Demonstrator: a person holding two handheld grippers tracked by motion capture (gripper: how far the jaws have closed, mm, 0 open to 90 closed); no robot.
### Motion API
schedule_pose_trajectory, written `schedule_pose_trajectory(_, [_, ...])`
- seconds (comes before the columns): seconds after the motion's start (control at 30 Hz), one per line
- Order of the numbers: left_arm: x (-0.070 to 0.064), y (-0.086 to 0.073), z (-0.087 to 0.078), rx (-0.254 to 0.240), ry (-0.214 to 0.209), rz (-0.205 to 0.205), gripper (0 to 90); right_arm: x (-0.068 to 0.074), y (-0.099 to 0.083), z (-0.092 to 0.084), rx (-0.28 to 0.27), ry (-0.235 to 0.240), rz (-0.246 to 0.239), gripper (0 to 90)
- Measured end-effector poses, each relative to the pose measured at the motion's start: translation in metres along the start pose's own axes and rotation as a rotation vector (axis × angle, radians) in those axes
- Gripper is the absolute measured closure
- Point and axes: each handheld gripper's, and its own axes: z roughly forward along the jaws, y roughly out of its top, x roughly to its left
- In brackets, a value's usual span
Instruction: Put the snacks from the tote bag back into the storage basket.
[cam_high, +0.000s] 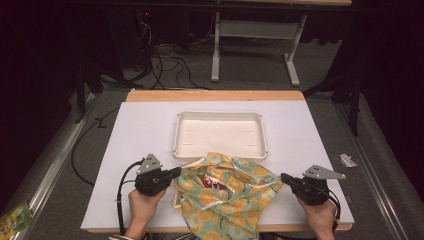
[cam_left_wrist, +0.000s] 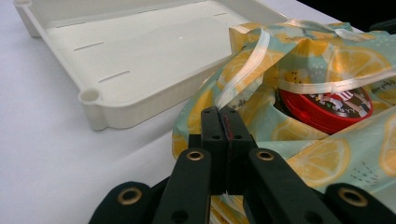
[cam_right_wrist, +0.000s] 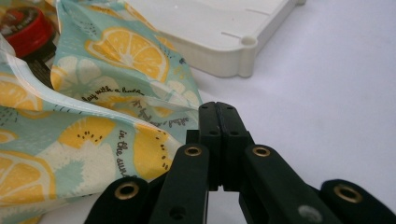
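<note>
At the bottom of the high view two hands come in, each with a hand-held gripper. The left hand-held gripper (cam_high: 176, 172) sits at lower left of centre, its jaws pressed together against the left edge of the lemon-print bag (cam_high: 227, 197); in the left gripper view the jaws meet at the fabric (cam_left_wrist: 322, 158), but whether cloth is pinched between them cannot be told. The right hand-held gripper (cam_high: 285, 177), at lower right, is likewise closed tight, its tips at the bag's right edge (cam_right_wrist: 98, 135), touching or just beside it.

The bag lies crumpled on the white surface (cam_high: 140, 130) at lower centre of the frame, its mouth open with pale ribbon handles (cam_left_wrist: 261, 46) across it. Inside shows a red round tin (cam_left_wrist: 327, 109).

Just beyond the bag, at centre frame, lies a white tray (cam_high: 220, 116), the bag's far edge overlapping its near rim.
</note>
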Motion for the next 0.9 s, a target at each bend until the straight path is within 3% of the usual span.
schedule_pose_trajectory(0.23, [-0.001, 0.000, 0.000, -0.004, -0.011, 0.000, 89.7, 0.004, -0.001, 0.008, 0.030, 0.013, -0.005, 85.8])
schedule_pose_trajectory(0.3, [-0.002, 0.000, 0.000, -0.003, -0.013, -0.001, 89.7, 0.006, 0.001, 0.008, 0.022, 0.020, -0.011, 80.9])
schedule_pose_trajectory(0.6, [-0.005, 0.003, 0.001, -0.008, -0.024, 0.004, 89.7, 0.020, 0.016, -0.007, -0.033, 0.038, -0.041, 74.7])
schedule_pose_trajectory(0.73, [-0.008, 0.004, 0.004, -0.004, -0.031, 0.013, 89.7, 0.032, 0.027, -0.008, -0.042, 0.069, -0.068, 74.1])
schedule_pose_trajectory(0.9, [-0.010, 0.005, 0.006, -0.003, -0.037, 0.018, 89.7, 0.048, 0.040, 0.002, -0.026, 0.121, -0.111, 73.2])
